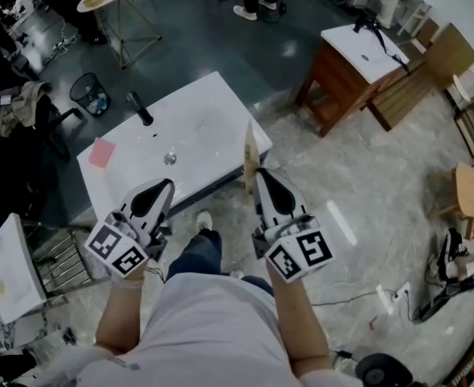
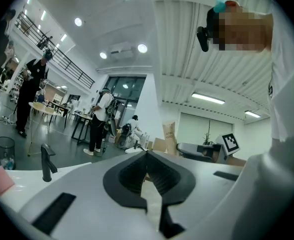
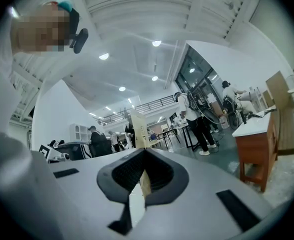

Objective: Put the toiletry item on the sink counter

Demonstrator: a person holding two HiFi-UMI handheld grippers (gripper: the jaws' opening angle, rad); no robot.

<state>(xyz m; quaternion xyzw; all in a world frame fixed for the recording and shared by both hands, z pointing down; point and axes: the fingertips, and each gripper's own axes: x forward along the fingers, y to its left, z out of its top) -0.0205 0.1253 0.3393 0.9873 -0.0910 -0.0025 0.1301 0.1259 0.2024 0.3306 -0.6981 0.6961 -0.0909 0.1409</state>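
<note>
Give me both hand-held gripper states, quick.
Left hand-held gripper: closed, empty.
Right hand-held gripper: closed on the tan toiletry item.

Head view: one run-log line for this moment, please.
right gripper shut on thin tan item | left gripper shut, empty | item not yet on sink counter
</note>
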